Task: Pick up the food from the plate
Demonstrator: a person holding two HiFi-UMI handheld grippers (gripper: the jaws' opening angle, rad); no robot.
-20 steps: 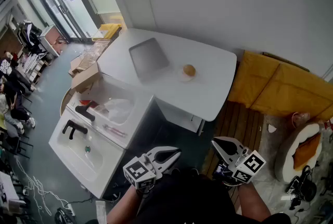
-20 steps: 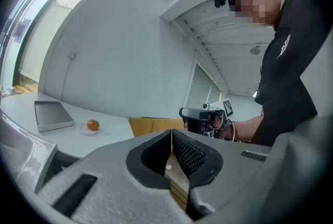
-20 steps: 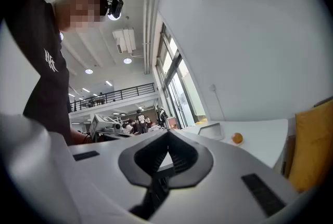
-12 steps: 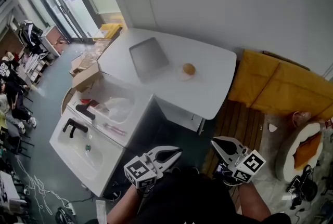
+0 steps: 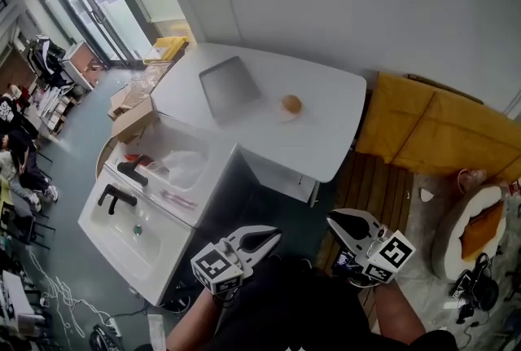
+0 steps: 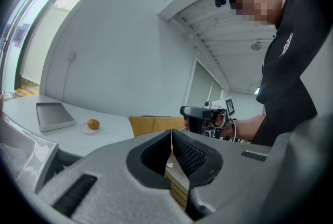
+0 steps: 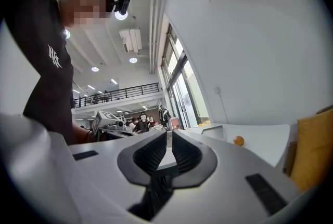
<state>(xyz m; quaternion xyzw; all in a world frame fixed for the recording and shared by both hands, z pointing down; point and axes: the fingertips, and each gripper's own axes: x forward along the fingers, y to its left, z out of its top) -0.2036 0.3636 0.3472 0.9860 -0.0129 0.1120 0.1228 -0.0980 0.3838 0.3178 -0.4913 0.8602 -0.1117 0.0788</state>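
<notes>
— Your food [image 5: 291, 104] sits on its plate [image 5: 282, 116] on the worktop [image 5: 326, 142], at your twelve o'clock, with a grey tray [image 5: 230, 87] at its ten.
— Your left gripper [image 5: 272, 238] and right gripper [image 5: 334, 221] sit at six, well apart from it, both closed and empty.

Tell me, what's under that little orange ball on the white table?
A small pale plate lies under the round orange food, and the plate sits on the white table. Only the plate's edge shows, because the food covers its middle.

Black white-printed tee [image 6: 291, 56], seemingly short-sleeved; grey grippers [image 5: 273, 236] [image 5: 333, 220], ribbed black fingers [image 6: 190, 154]
</notes>
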